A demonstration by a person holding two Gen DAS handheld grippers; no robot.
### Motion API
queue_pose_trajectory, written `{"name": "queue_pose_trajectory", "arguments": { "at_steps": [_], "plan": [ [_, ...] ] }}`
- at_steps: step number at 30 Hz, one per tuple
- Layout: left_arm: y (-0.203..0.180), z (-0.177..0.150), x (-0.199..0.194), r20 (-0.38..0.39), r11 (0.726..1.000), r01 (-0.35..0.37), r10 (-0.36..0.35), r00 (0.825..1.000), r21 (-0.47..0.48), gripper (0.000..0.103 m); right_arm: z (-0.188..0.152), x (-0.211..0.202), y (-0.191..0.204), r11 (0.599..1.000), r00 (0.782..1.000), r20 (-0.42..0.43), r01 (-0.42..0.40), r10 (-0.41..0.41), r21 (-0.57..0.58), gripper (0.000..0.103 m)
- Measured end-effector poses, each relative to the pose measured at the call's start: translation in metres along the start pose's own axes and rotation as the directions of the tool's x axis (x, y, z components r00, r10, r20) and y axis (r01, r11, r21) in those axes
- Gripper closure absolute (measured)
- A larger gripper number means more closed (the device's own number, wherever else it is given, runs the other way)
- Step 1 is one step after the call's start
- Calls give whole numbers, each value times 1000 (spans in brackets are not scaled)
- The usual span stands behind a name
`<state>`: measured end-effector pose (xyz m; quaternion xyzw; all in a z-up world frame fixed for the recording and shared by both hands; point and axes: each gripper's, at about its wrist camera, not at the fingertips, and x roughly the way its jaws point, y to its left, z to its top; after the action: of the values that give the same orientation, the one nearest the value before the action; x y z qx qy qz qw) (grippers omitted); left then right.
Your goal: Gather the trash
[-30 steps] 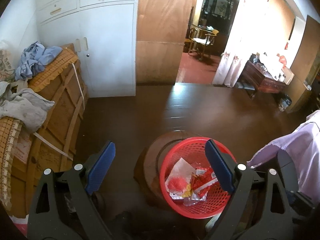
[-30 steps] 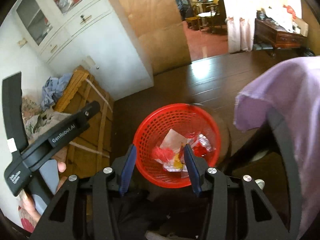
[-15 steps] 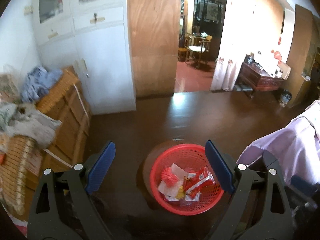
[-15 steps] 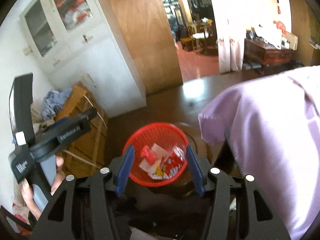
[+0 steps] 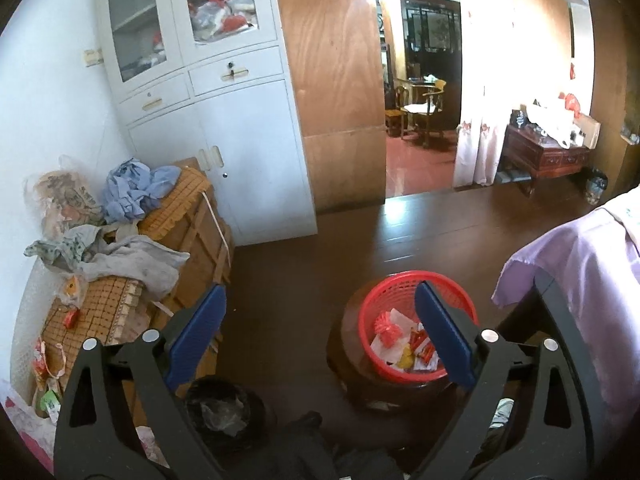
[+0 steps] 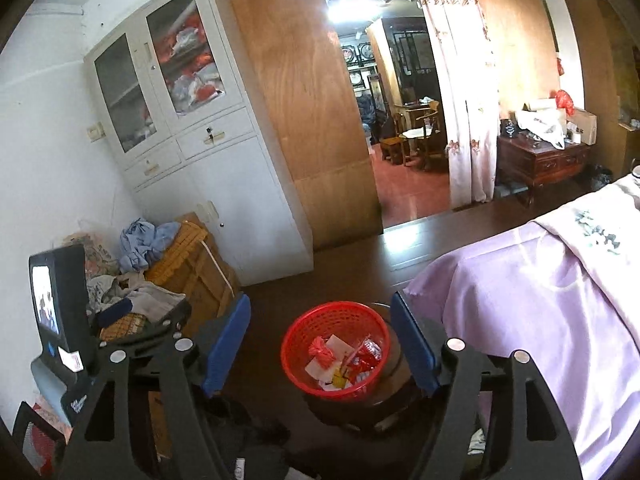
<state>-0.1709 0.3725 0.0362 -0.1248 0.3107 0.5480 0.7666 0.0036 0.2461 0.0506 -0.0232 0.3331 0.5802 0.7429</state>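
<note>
A red mesh basket (image 5: pixel 368 320) (image 6: pixel 296 332) stands on a round dark wooden stool (image 5: pixel 340 356) (image 6: pixel 396 354) on the floor. Inside it lie paper and plastic wrappers (image 5: pixel 394 334) (image 6: pixel 334 354), red, white and yellow. My left gripper (image 5: pixel 320 338) is open and empty, high above the floor, with the basket under its right finger. My right gripper (image 6: pixel 322 346) is open and empty, high above the basket, which shows between its fingers. The left gripper's body (image 6: pixel 64 320) shows at the left of the right wrist view.
A black bin with a bag (image 5: pixel 218 414) stands below left. Wooden crates with mats and clothes (image 5: pixel 120 240) line the left wall beside a white cabinet (image 5: pixel 208 120). A table with a lilac cloth (image 6: pixel 540 320) fills the right. A doorway (image 5: pixel 420 140) opens at the back.
Both grippers have risen and pulled back from the basket, which now looks smaller and lower. The right gripper's jaws have opened wider. The black bin has come into view.
</note>
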Motion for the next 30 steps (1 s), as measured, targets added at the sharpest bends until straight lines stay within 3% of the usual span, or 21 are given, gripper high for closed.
{"name": "queue_pose_trajectory", "arguments": {
  "at_steps": [5, 9, 14, 22, 30],
  "plan": [
    [6, -6, 10, 32, 1000, 28, -29, 999, 11, 10, -13, 5, 18, 996, 996, -13, 92, -92, 0, 24],
    [8, -8, 33, 9, 995, 103, -103, 995, 10, 10, -25, 37, 16, 984, 982, -84, 172, -168, 41, 23],
    [4, -10, 64, -23, 992, 119, -119, 993, 27, 10, -38, 87, 10, 975, 963, -198, 205, -184, 89, 23],
    [1, -24, 103, -113, 993, 121, -118, 987, 17, 10, -59, 134, 17, 969, 929, -302, 242, -215, 54, 23],
    [-7, -27, 103, -129, 991, 130, -125, 984, 31, 10, -64, 141, 18, 970, 924, -314, 241, -220, 31, 23]
  ]
}}
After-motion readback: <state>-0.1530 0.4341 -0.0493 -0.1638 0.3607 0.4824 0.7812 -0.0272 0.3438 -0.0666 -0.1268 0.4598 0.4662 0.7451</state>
